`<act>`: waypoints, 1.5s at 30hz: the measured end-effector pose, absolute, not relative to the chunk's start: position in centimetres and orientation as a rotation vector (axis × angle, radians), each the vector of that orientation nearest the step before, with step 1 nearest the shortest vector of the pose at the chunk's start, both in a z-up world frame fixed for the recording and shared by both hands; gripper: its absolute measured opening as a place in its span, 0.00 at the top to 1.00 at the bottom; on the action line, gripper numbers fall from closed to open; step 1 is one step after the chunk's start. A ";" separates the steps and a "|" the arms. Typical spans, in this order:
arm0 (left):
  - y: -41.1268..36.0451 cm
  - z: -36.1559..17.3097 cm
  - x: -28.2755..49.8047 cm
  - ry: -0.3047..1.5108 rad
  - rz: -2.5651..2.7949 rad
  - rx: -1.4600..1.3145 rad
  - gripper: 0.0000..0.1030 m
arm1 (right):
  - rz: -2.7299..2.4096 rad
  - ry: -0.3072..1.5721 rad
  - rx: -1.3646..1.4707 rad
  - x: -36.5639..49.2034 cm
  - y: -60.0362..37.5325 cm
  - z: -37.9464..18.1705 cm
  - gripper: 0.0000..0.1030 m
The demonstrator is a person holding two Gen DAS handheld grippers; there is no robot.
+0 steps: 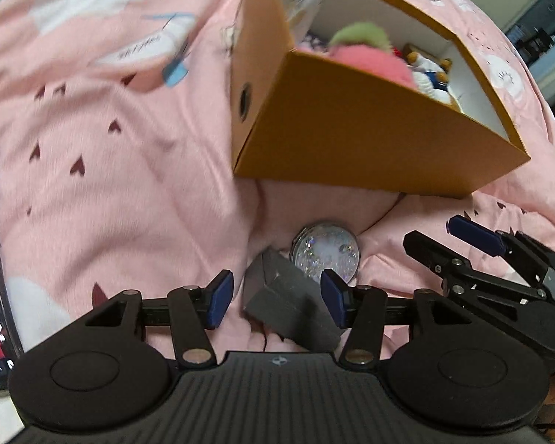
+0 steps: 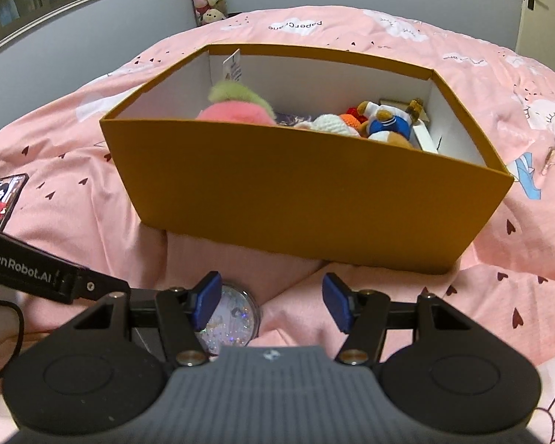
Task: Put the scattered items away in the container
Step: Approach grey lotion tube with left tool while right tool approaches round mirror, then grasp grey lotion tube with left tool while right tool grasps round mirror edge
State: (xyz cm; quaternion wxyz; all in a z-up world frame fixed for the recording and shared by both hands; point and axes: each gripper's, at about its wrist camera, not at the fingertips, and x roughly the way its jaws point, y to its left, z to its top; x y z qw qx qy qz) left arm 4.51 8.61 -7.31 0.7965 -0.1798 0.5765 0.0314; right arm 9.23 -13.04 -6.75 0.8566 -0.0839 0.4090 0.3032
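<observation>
Here the left tongs [image 1: 275, 298] stand released astride a dark grey rectangular block [image 1: 288, 307] on the pink bed, pads not touching. The right tongs [image 2: 273, 303] hang released, the round glittery compact [image 2: 233, 320] beneath their left pad. Closing squarely across the block's flat sides should lift it cleanly into the orange cardboard box [image 1: 351, 140] ahead.

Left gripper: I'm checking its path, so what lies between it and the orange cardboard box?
In the left wrist view, a dark grey block sits between the open left gripper fingers; beyond it a round glittery case, then bare pink bedsheet up to the orange cardboard box.
</observation>
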 end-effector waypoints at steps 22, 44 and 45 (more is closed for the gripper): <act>10.0 -10.1 4.5 1.301 0.061 -0.632 0.51 | 0.654 0.935 -0.229 9.8 -12.3 -8.8 0.40; 6.5 -10.0 4.8 1.215 0.012 -0.527 0.58 | 0.823 1.081 -0.266 9.5 -10.9 -11.1 0.63; 6.5 -9.6 4.7 1.199 0.017 -0.496 0.59 | 0.826 1.077 -0.262 9.7 -11.0 -11.0 0.63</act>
